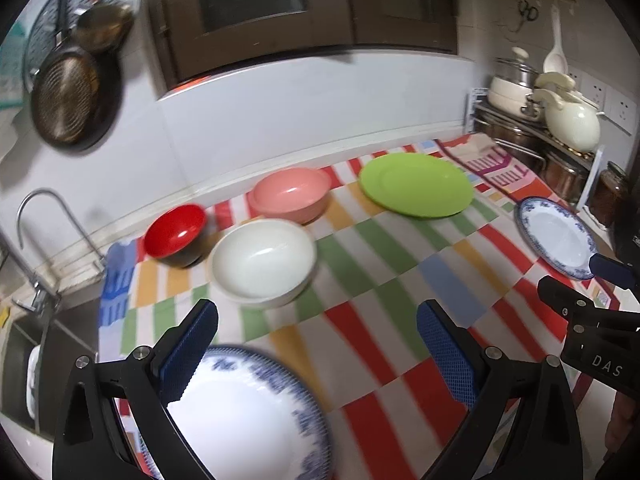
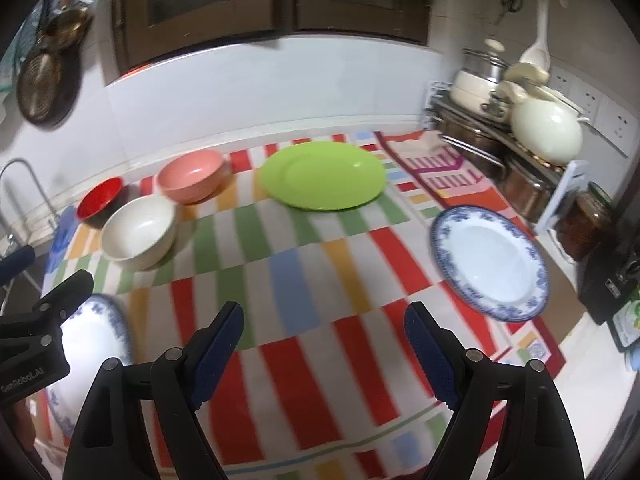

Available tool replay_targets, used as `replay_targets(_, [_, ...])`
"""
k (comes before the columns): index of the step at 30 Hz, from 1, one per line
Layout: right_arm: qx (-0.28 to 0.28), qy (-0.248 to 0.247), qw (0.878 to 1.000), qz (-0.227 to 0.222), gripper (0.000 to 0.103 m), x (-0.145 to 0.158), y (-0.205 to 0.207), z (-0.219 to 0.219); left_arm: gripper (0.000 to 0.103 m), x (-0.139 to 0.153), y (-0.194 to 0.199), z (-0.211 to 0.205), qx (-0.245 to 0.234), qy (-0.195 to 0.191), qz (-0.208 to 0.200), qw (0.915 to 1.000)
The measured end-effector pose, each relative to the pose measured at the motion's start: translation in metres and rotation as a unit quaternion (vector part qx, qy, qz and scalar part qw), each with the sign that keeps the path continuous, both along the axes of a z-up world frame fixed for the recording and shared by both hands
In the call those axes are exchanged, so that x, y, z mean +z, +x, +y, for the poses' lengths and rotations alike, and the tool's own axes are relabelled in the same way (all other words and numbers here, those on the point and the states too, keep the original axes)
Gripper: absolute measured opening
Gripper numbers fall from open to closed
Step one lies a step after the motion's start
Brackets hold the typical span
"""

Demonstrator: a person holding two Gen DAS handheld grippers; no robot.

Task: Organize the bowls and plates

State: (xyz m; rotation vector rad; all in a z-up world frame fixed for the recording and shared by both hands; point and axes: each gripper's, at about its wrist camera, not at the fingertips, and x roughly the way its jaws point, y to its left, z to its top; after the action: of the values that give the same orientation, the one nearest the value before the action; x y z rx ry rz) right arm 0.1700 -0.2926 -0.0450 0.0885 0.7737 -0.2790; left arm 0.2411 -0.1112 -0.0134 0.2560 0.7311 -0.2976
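Observation:
On a striped cloth (image 1: 360, 264) lie a green plate (image 1: 416, 184) (image 2: 322, 174), a pink bowl (image 1: 290, 194) (image 2: 192, 176), a white bowl (image 1: 262, 262) (image 2: 138, 236), a red bowl (image 1: 176, 234) (image 2: 100, 200) and two blue-rimmed white plates, one near the front left (image 1: 256, 412) (image 2: 92, 344), one at the right (image 1: 556, 236) (image 2: 490, 262). My left gripper (image 1: 316, 344) is open and empty, its left finger over the near plate's rim. My right gripper (image 2: 324, 344) is open and empty above the cloth, left of the right plate.
A sink with a tap (image 1: 36, 248) lies at the left. A rack with pots and a cream kettle (image 2: 546, 128) stands at the back right, with a jar (image 2: 586, 220) in front. Pans (image 1: 72, 100) hang on the left wall.

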Motion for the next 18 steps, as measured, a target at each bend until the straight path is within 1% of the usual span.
replay_targets(8, [-0.029,-0.006,1.0,-0.008,0.083,0.006,-0.004,-0.05,0.101,0.004,0.006,-0.053,-0.028,-0.001,-0.009,0.9996])
replay_targets(18, [-0.061,-0.013,0.998,-0.013,0.083,0.008,-0.008,-0.108,0.101,0.007,0.011,-0.115,-0.058,-0.004,-0.009,0.9983])
